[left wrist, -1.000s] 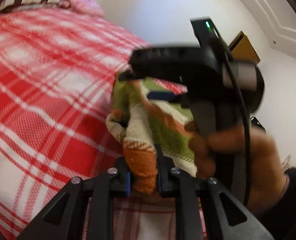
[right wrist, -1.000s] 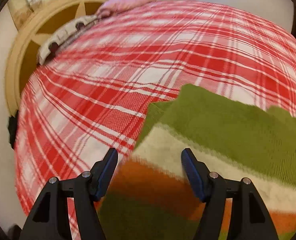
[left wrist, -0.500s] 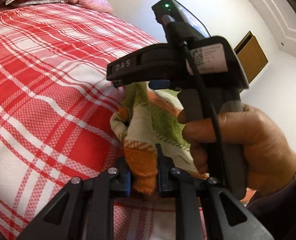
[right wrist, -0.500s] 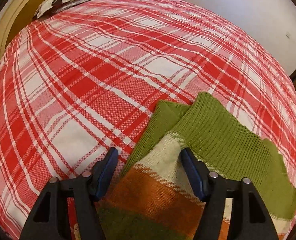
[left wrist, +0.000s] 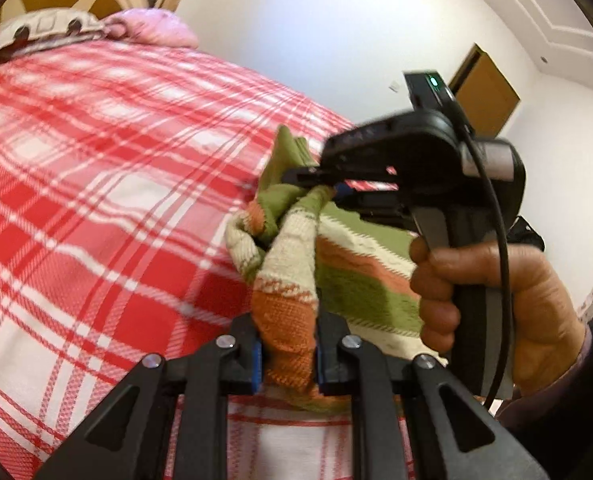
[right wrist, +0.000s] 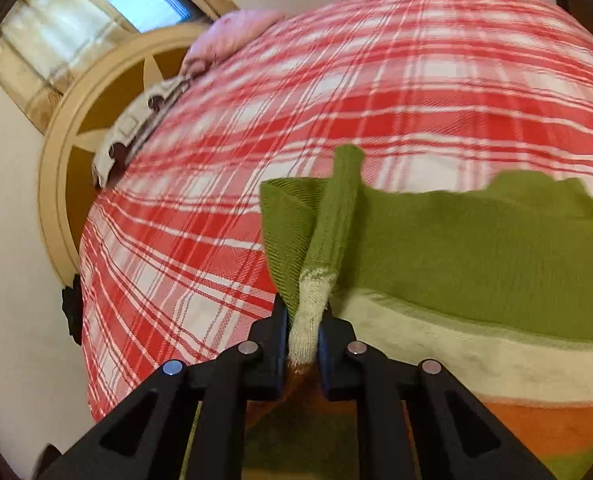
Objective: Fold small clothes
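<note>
— While pinched between the left gripper (left wrist: 287, 354) pads, striped knit garment (left wrist: 352, 276) bunched above the plaid bedspread (left wrist: 96, 200), off its right edge; fold barely begun. Also visible there: right gripper (left wrist: 328, 190), nipping a ridge.

— From the right wrist: right gripper (right wrist: 302, 340) clamped on a cream-green ridge, garment (right wrist: 476, 248) otherwise spread, unfolded; headboard (right wrist: 56, 184) visible, left gripper absent.

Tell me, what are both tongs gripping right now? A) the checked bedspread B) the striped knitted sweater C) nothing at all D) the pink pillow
B: the left tongs pinch an orange part of the striped knitted sweater, and the right tongs pinch a cream fold of it.
</note>
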The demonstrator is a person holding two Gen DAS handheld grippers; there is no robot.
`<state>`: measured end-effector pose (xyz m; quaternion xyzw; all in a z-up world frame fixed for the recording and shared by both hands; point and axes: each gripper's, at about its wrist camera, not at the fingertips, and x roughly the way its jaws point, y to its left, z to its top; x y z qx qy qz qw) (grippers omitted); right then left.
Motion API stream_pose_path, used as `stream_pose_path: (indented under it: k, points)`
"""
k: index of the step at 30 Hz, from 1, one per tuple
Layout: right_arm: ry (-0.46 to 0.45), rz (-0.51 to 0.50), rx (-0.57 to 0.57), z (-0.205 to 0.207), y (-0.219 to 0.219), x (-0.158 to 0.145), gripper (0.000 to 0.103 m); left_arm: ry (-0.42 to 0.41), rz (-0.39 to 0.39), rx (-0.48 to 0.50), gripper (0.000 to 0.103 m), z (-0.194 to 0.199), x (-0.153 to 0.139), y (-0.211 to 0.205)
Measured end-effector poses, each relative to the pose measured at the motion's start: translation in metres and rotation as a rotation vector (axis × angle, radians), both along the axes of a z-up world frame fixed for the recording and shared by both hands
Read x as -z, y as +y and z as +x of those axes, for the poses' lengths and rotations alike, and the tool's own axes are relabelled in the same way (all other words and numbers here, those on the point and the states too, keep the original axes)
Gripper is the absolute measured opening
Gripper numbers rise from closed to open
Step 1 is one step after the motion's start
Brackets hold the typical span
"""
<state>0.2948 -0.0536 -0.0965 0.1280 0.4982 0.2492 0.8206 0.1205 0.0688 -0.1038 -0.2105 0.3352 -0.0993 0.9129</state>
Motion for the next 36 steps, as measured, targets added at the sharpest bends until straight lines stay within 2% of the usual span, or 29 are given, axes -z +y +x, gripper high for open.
stream_pose_path:
  k: [3, 8, 14, 21, 29, 36]
  points:
    - [-0.033, 0.002, 0.025, -0.008, -0.022, -0.011, 0.012, -0.028, 0.029, 0.043, 0.019, 0.000, -0.013, -0.017]
    - [-0.087, -0.017, 0.073, -0.018, -0.062, -0.029, 0.011, -0.062, 0.096, 0.121, 0.019, -0.003, -0.019, -0.054]
    - [-0.118, -0.122, 0.113, -0.033, -0.111, -0.030, 0.011, -0.073, 0.112, 0.196, 0.019, -0.001, -0.025, -0.086]
    - [-0.137, -0.130, 0.168, -0.043, -0.162, -0.031, 0.011, -0.093, 0.127, 0.284, 0.019, -0.003, -0.032, -0.126]
    - [-0.191, -0.192, 0.188, -0.052, -0.194, -0.048, 0.010, -0.115, 0.152, 0.356, 0.019, -0.006, -0.035, -0.158]
    - [-0.206, -0.219, 0.214, -0.059, -0.233, -0.045, 0.010, -0.133, 0.161, 0.420, 0.019, 0.004, -0.035, -0.190]
